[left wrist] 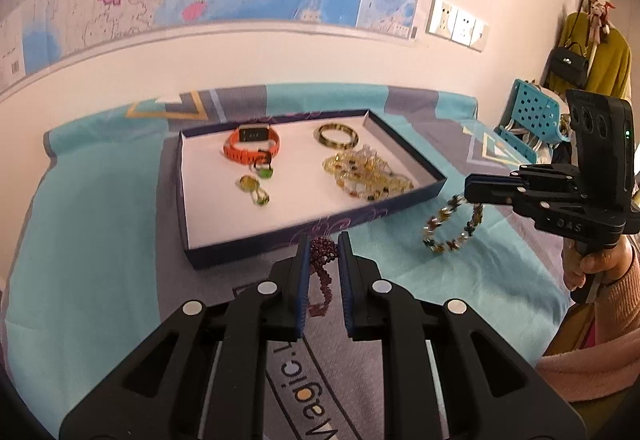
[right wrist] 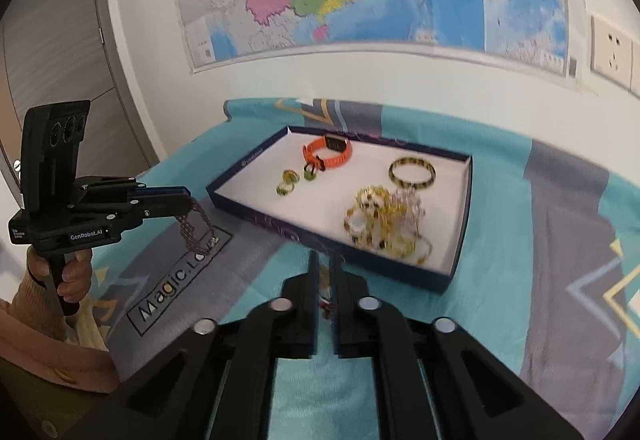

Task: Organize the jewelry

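Jewelry sits mostly in the shallow navy box (left wrist: pixel 312 236) on the patterned cloth covering your surface (left wrist: pixel 100 240), and two pieces are up in your tongs. Your left tongs (left wrist: pixel 325 252) are clamped on a dark purple beaded bracelet (left wrist: pixel 320 280), which hangs down from the tips as a loose loop, its long axis running vertically toward the cloth; from the right wrist view the same bracelet (right wrist: pixel 196 226) dangles over the grey printed patch near the box's near-left corner. Your right tongs (left wrist: pixel 474 190) are pinched together on a multicoloured beaded bracelet (left wrist: pixel 452 224), whose loop hangs down and slightly leftward from the tips, just off the box's right end and clear of the cloth. From its own camera, those right tongs (right wrist: pixel 325 272) show only a sliver of beads between the nearly closed pads. The box lies with its long axis running left to right across the left wrist view. Inside it, an orange watch (left wrist: pixel 252 146) lies at the far left, a dark yellow-flecked bangle (left wrist: pixel 336 136) lies flat at the far right, a heap of amber-yellow bead bracelets (left wrist: pixel 366 176) fills the right part, and small green and yellow rings (left wrist: pixel 256 186) lie in front of the watch. Your hand (left wrist: pixel 596 260) grips the right handle.
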### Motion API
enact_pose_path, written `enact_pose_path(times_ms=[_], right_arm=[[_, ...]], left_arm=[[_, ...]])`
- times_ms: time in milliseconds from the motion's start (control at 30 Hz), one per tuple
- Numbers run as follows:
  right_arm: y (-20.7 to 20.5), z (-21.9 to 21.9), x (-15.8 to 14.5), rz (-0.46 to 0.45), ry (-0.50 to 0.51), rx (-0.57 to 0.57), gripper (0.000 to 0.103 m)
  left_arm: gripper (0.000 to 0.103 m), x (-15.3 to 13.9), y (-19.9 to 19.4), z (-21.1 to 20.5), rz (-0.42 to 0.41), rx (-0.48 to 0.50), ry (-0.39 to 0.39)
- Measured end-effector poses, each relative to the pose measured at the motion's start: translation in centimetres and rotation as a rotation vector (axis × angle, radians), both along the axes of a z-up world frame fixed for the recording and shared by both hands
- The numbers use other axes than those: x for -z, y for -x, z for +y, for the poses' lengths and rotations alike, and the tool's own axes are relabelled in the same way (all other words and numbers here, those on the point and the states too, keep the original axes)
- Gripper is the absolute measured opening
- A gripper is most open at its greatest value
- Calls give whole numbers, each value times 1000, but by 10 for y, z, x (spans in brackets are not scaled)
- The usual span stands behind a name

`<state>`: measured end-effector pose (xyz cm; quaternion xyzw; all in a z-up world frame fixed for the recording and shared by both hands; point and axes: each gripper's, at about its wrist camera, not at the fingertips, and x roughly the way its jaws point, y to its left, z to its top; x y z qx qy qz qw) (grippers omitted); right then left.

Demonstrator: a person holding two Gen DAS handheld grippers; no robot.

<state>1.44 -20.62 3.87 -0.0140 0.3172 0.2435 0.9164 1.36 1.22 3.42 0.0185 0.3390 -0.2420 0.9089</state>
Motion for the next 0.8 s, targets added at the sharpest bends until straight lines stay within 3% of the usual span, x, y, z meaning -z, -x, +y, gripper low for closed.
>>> enact_pose_path(times_ms=[133,267,300,333,400,567,633,733,800], right_arm=[[-3,2,-7,-26,23,3,0],[-12,-4,6,26,40,36,6],[-13,-4,12,47,49,32,12],[-15,-3,19,72,52,22,27],[-16,2,36,110,95,22,38],[-26,4,63,166,143,46,36],[-29,4,71,188,154,48,19],[-24,9,71,165,175,36,8],[-20,8,65,141,170,41,8]], left_arm=[[14,-7,-2,-2,-21,2,-4],[14,-5,-4,-3,-15,2,-3],[14,-4,-4,-3,-12,2,-3],[14,-2,-4,-3,-6,3,-3],[14,2,-4,-2,6,2,-1],[14,6,-5,-1,21,-2,-2],[14,7,-5,-1,24,-5,-4],[14,9,-7,0,31,-8,-5],[14,10,-8,-1,33,-9,-5]])
